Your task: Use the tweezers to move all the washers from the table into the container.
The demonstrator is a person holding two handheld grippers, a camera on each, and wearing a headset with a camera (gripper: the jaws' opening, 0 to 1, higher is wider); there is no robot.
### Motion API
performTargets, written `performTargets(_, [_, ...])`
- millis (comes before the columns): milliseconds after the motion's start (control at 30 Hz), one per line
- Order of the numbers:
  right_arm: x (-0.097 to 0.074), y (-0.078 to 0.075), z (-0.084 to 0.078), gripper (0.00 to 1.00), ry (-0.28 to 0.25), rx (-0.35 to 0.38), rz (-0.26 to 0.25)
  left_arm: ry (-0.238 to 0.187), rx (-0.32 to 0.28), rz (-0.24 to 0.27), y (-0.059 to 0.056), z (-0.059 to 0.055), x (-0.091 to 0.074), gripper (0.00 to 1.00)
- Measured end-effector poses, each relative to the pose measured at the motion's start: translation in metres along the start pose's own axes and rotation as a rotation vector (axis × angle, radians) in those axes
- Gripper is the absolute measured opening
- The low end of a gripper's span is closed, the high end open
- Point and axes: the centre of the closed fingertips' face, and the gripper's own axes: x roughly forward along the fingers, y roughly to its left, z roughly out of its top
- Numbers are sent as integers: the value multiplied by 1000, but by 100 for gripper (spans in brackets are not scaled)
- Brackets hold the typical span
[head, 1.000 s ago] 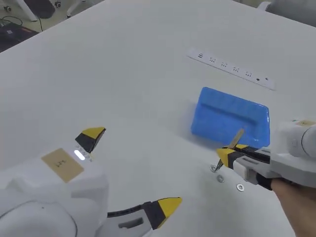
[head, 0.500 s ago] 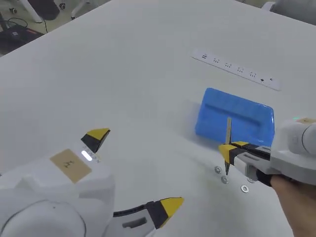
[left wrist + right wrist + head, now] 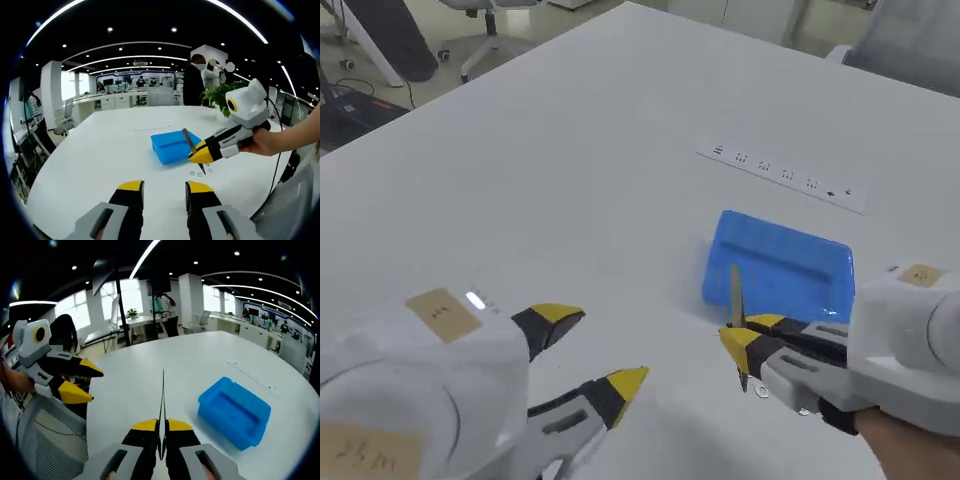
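On the white table [image 3: 570, 180], the blue container [image 3: 760, 235] sits just beyond my right gripper [image 3: 745, 335]. Its jaws are clamped on the tweezers [image 3: 736, 295], points down over the washers [image 3: 761, 390], which lie loose on the table just short of the container. My left gripper [image 3: 592, 348] hangs well to the side, jaws apart and holding nothing. To do this pick well, I judge I should bring the points down onto one washer's rim, straddle it and pinch gently. I would lift it clear before carrying, since a flat washer will likely skid if pushed. The left gripper view gives me three washers [image 3: 200, 173] clustered beneath the tweezer tips, whereas in the head view the right gripper's body covers part of that cluster. The right gripper view sights along the tweezers [image 3: 162, 390] and lets me see into the container's hollow [image 3: 235, 412]. I cannot tell whether the tips touch a washer.
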Motion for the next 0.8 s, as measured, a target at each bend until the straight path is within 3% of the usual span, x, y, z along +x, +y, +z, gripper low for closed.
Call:
performTargets(100, [-8, 23, 9, 1, -21, -26, 33, 9, 20, 10, 3, 6, 4, 10])
performTargets(200, [-15, 41, 17, 2, -38, -52, 57, 2, 32, 13, 2, 14, 6, 0])
performTargets(333, [-23, 60, 23, 2, -41, -107, 76, -40, 78, 27, 1, 29, 6, 0])
performTargets(600, [-29, 74, 27, 2, -47, -144, 88, -110, 82, -47, -25, 57, 8, 0])
performTargets(800, [-31, 73, 29, 2, -52, -158, 82, -125, 98, -96, -38, 63, 7, 0])
